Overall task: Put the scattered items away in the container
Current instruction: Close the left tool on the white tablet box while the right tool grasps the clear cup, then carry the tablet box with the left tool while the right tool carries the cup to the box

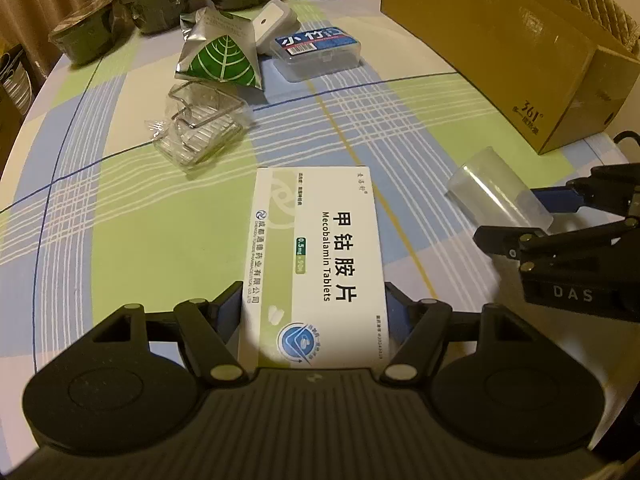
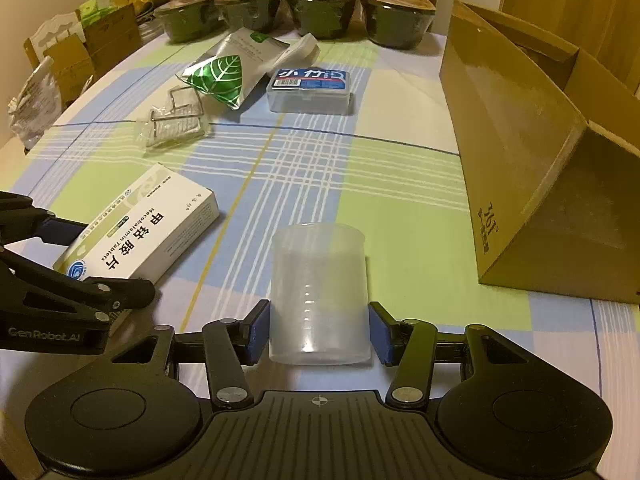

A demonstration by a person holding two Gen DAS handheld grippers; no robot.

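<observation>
I am holding a tool in each hand over the checked surface [image 2: 400, 168].

My left tool [image 1: 314, 308] is sitting around the white pill box [image 1: 316, 256]. The blue pads are touching both long sides of the box, so this tool is clamped on it. The box is lying flat, pointing toward 12 o'clock from the tool.

At 11 o'clock from the pill box, a clear wrapped pack of metal clips [image 1: 200, 128] is lying. Farther at 11 o'clock, a silver bag with a green leaf [image 1: 222, 56] is leaning on its side. At 12 o'clock, a clear case with a blue label [image 1: 318, 54] is resting, and a small white case [image 1: 276, 24] is touching it from behind. Four dark green bowls [image 2: 320, 12] are standing in a row at the far edge.

My right tool [image 2: 319, 332] is sitting around the clear plastic cup [image 2: 319, 292]. The cup is lying on its side, with one end pointing at 12 o'clock. The blue pads are right at both sides of the cup. I cannot tell if they are squeezing it or just beside it.

The big brown cardboard box [image 2: 520, 160] is standing at 2 o'clock from the cup, well apart from it.
</observation>
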